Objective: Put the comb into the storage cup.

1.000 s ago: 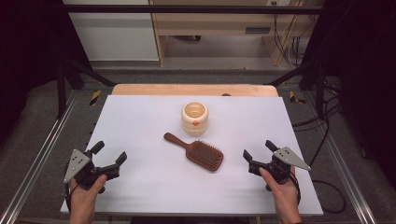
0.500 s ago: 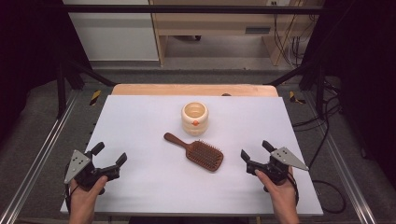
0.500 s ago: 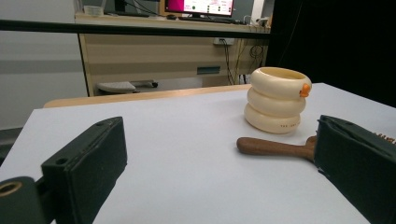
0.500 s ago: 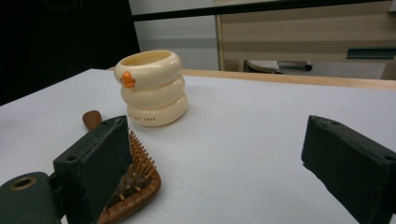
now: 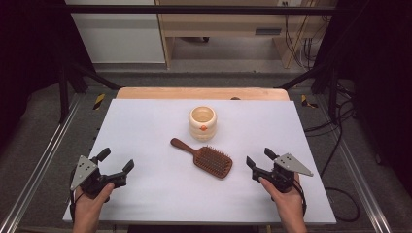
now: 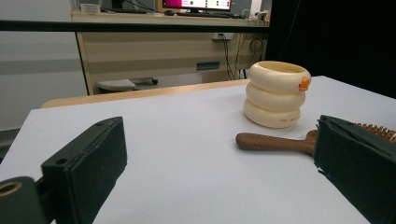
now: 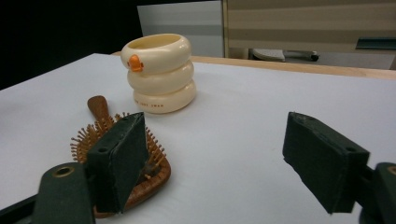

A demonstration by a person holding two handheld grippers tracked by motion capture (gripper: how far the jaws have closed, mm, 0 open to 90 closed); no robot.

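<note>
- High view: wooden hairbrush (image 5: 206,158) lies mid-table, cream ringed cup (image 5: 202,123) just beyond
- Right gripper view alone shows cup's orange knob (image 7: 135,62)
- Left gripper (image 5: 115,164) jaws wide, empty
- Right gripper (image 5: 260,158) jaws have been closing, nothing between

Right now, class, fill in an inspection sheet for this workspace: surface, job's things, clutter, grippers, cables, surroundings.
Surface: white table top, wooden strip along the far edge.
Job's things: wooden hairbrush lying flat, bristles up; cream ringed cup upright just behind it, apart from it.
Clutter: nothing seen.
Grippers: left gripper open, nothing between its jaws; right gripper open, jaws have just been closing, nothing between them, right of the brush head.
Cables: black cables on the floor at right.
Surroundings: metal frame rails, wooden desk beyond.
</note>
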